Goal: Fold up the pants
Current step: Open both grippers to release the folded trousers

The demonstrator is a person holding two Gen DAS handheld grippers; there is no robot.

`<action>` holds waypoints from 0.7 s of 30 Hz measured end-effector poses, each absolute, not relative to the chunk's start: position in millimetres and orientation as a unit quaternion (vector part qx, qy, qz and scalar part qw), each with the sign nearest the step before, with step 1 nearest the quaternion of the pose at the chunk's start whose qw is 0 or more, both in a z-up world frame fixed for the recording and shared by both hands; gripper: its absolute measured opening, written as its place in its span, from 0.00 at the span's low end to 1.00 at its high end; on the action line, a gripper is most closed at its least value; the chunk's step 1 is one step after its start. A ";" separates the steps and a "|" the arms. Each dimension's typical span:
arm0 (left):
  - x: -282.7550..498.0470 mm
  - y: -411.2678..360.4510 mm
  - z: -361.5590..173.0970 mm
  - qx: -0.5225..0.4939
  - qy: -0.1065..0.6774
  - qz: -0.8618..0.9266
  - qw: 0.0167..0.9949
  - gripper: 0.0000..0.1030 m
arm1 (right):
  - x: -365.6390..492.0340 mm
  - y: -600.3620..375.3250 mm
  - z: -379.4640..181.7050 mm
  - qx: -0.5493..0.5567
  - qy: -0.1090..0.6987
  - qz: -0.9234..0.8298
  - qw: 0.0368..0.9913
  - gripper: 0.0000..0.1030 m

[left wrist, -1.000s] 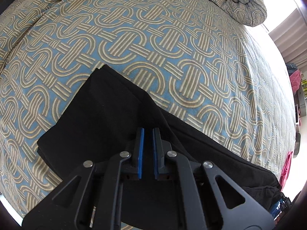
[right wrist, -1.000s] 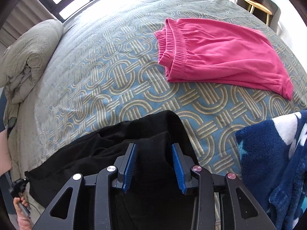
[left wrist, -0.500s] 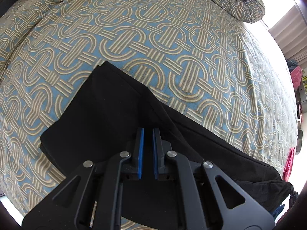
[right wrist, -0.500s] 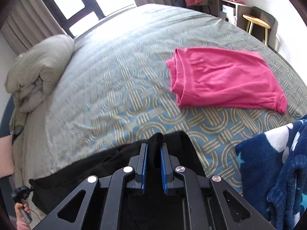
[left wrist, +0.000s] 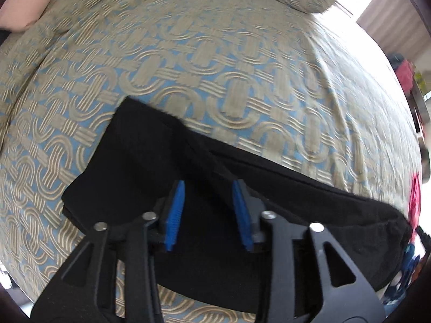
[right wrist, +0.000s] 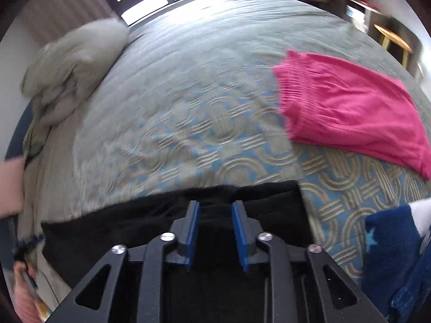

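The black pants (left wrist: 140, 161) lie flat on the patterned bedspread (left wrist: 215, 67), stretched along the bed's near edge; they also show in the right wrist view (right wrist: 121, 223). My left gripper (left wrist: 208, 188) is open just above the pants near the leg end, blue pads apart, holding nothing. My right gripper (right wrist: 215, 210) is open over the other end of the pants, near their square corner (right wrist: 291, 191), also empty. Both views are motion-blurred.
Folded pink shorts (right wrist: 350, 107) lie to the right on the bed. A dark blue fleece (right wrist: 390, 242) sits at the near right. A bunched grey duvet (right wrist: 72, 62) lies at the far left. A chair and shelves stand beyond the bed at the right.
Both grippers were shut on the black pants half a second ago and have now opened, letting go. Both cameras have shifted and lifted slightly, blurring the views.
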State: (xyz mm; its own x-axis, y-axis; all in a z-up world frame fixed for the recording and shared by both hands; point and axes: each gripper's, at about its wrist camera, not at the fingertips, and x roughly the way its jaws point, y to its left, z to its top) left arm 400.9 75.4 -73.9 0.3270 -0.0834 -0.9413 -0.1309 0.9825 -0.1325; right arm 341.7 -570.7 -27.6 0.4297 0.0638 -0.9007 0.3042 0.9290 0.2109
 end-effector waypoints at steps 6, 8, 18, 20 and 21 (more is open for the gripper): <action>384.1 -43.1 -58.1 0.072 0.573 -0.166 0.799 0.66 | 369.1 -459.6 -29.3 -0.070 0.560 0.028 0.825 0.68; 375.8 -90.1 -63.9 0.138 0.568 -0.233 0.777 0.68 | 373.3 -449.4 -41.1 -0.124 0.580 0.043 0.804 0.73; 370.7 -189.6 -111.2 0.325 0.544 -0.350 0.690 0.68 | 378.3 -465.3 -81.1 -0.178 0.646 0.080 0.738 0.74; 372.1 -189.1 -110.9 0.304 0.567 -0.377 0.666 0.32 | 382.7 -463.7 -89.4 -0.185 0.654 0.093 0.728 0.74; 370.2 -189.5 -109.8 0.298 0.574 -0.390 0.656 0.22 | 384.3 -463.4 -93.9 -0.185 0.659 0.093 0.723 0.70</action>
